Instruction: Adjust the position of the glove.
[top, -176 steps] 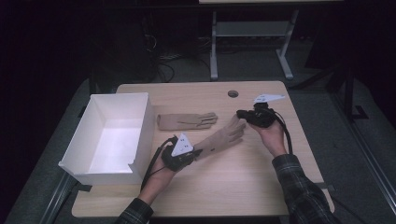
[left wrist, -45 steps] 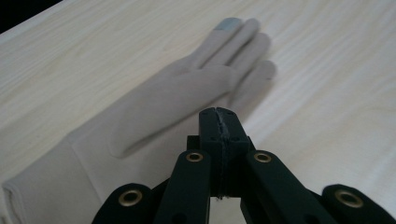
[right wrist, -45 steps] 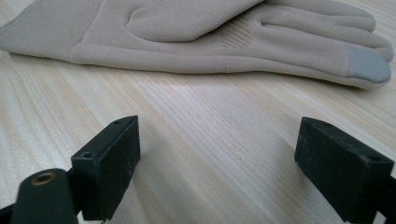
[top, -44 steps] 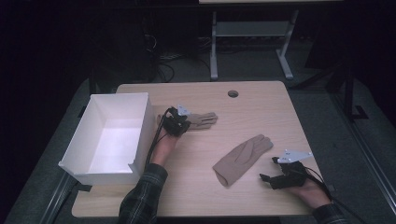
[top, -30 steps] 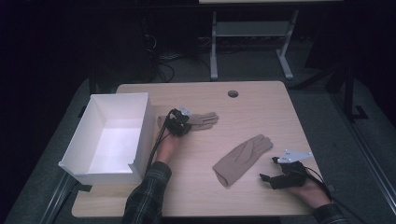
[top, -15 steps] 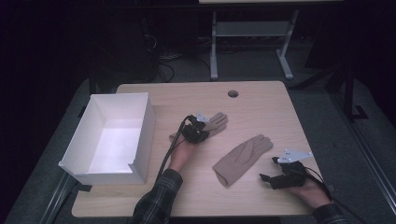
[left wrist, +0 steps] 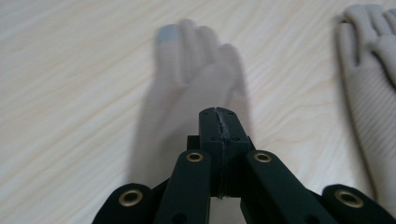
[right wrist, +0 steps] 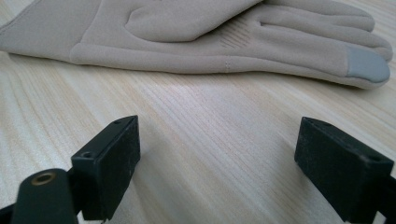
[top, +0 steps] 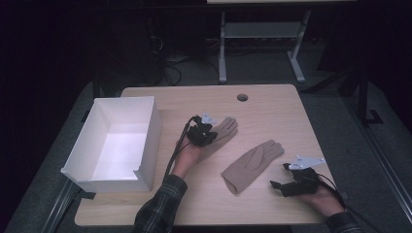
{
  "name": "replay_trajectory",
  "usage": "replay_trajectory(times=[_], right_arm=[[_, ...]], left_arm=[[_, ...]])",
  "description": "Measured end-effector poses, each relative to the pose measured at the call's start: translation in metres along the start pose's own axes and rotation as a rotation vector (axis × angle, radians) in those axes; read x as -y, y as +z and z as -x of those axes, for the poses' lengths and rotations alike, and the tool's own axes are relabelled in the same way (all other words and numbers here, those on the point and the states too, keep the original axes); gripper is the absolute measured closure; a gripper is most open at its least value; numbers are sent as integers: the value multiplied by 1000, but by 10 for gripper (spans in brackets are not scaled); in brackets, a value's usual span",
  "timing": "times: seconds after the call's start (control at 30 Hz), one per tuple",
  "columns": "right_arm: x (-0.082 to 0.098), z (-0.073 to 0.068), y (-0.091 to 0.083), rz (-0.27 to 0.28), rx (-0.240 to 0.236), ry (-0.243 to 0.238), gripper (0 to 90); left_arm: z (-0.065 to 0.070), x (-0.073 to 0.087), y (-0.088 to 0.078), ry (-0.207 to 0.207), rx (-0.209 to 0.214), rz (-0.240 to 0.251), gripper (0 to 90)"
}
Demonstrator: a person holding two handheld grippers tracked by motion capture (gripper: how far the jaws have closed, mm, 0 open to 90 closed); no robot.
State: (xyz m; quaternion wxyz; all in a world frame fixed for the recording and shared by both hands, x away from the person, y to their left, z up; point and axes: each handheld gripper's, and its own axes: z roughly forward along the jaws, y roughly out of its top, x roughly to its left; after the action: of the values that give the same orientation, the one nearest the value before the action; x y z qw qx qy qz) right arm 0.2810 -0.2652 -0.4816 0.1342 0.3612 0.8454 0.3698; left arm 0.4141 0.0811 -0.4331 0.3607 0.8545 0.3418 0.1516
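Two beige gloves are on the wooden table (top: 272, 104). My left gripper (top: 201, 135) (left wrist: 219, 122) is shut on the first glove (top: 225, 127) (left wrist: 187, 70) near its cuff, and its fingers trail away beyond the closed jaws, blurred. The second glove (top: 252, 162) (left wrist: 373, 70) (right wrist: 210, 37) lies flat, palm up, just right of centre. My right gripper (top: 282, 187) (right wrist: 217, 172) rests open near the front right edge. It points at the second glove's long side, with bare wood between its jaws.
A white open box (top: 148, 131) stands on the table's left side. A round cable hole (top: 242, 97) sits near the far edge. Behind the table are a metal stand (top: 262, 34) and loose cables on a dark floor.
My left gripper has carried the first glove to the right, away from the box and closer to the second glove. The right gripper has stayed put.
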Motion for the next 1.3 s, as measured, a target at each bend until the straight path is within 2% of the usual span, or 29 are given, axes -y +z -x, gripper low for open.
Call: replay_trajectory(times=[0.13,0.2,0.3,0.33,0.43,0.6,0.73,1.0,1.2,1.27,1.3], right_arm=[[0,0,0,0,1,0,135],[0,0,0,0,2,2,135],[0,0,0,0,2,2,135],[0,0,0,0,2,2,135],[0,0,0,0,2,2,135],[0,0,0,0,2,2,135],[0,0,0,0,3,2,134],[0,0,1,0,3,1,131],[0,0,1,0,2,-1,133],[-1,1,0,0,3,1,153],[-2,1,0,-2,4,2,192]], left_arm=[[-13,10,-5,-5,-37,-28,898],[-17,16,-4,-14,-42,-45,897],[-20,23,1,-18,-49,-76,898],[-19,25,3,-8,-54,-90,897],[-16,31,6,7,-49,-112,898],[-11,37,0,2,-19,-110,898],[-2,44,-8,4,13,-111,898],[14,60,-26,33,64,-122,898],[28,73,-40,25,104,-118,898],[31,77,-44,32,111,-114,897],[31,79,-46,34,108,-107,890]])
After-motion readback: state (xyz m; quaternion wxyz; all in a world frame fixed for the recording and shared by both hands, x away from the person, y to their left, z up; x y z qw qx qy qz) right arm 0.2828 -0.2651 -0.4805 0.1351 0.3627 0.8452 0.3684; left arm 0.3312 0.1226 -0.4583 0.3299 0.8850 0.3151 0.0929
